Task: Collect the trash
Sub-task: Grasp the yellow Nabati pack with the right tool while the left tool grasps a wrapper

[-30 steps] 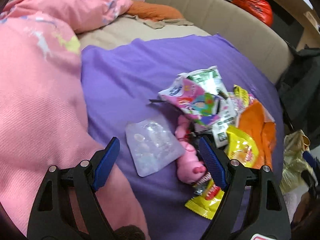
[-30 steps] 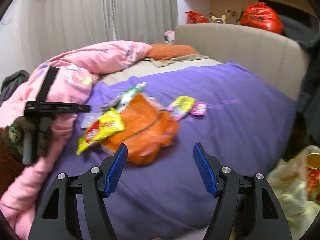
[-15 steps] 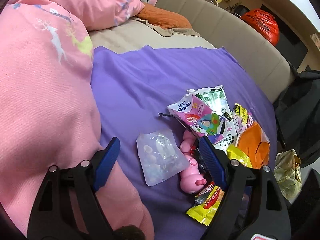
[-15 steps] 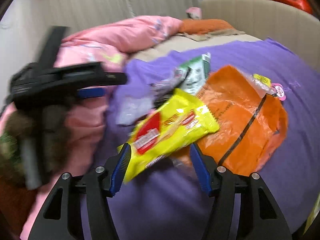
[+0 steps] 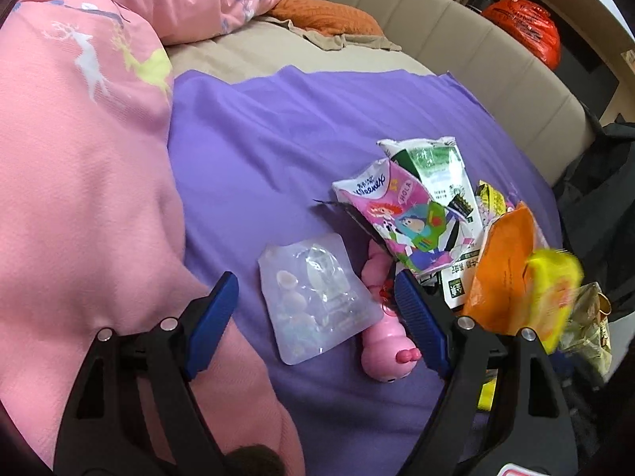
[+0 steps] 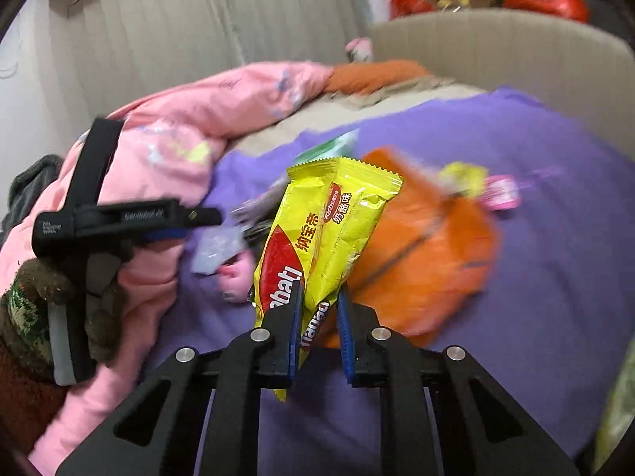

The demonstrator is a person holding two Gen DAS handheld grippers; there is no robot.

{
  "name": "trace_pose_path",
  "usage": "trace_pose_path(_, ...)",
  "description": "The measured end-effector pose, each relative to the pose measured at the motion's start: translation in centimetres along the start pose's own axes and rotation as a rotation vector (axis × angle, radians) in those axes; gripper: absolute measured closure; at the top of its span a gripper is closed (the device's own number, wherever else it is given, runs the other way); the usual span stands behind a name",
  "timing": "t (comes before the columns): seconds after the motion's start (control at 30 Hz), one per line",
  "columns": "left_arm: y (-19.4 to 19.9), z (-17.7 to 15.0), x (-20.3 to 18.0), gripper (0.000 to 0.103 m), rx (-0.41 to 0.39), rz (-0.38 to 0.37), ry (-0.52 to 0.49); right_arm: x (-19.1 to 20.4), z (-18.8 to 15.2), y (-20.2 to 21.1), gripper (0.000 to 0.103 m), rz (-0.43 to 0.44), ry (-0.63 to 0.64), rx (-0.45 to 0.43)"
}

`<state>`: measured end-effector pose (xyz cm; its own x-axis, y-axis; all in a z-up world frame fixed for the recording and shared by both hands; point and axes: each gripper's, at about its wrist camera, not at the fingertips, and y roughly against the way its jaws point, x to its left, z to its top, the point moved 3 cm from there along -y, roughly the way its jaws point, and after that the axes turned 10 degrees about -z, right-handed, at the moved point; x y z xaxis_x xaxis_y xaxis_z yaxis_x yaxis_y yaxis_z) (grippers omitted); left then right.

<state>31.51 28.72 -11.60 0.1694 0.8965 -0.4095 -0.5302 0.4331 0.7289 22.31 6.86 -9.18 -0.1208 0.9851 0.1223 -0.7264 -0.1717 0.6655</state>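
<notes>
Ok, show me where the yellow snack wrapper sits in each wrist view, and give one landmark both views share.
Left wrist view: the yellow snack wrapper is a blurred yellow patch at the right edge, just beyond the orange bag.
Right wrist view: it stands at centre, shut between the fingers of the right tool, in front of the same orange bag.
Shared landmark: the orange bag lying on the purple sheet.

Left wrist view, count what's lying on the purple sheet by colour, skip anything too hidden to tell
Clear plastic pouch: 1
Pink toy: 1
Pink cartoon packet: 1
Green-and-white packet: 1
Orange bag: 1
Total: 5
</notes>
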Motion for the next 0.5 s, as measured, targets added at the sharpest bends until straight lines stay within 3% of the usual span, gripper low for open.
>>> trace_pose_path(0.17, -2.1, -0.2, 1.2, 0.039, 0.052, 0.083, 0.024, -4.3, 0.2, 1.9, 0.086, -0.043, -0.060, -0.031)
trace_pose_path(0.27, -2.6, -0.4, 1.8, 0.054, 0.080, 0.121, 0.043, -5.1, 0.0, 2.4, 0.086, -0.041, -0.082, -0.035)
trace_pose_path(0.33, -2.3, -0.4, 2.0, 0.085, 0.069, 0.118, 0.050, -5.2, -0.1, 2.6, 0.086, -0.038, -0.080, -0.040)
trace_pose_path(0.37, -2.2, -0.4, 2.1, 0.091, 0.062, 0.109, 0.058, -5.1, -0.2, 2.8, 0.086, -0.042, -0.072, -0.047)
trace_pose_path(0.5, -0.7, -0.3, 1.4, 0.100, -0.012, 0.059, 0.056, -4.7, 0.2, 3.6, 0.086, -0.037, -0.056, -0.072)
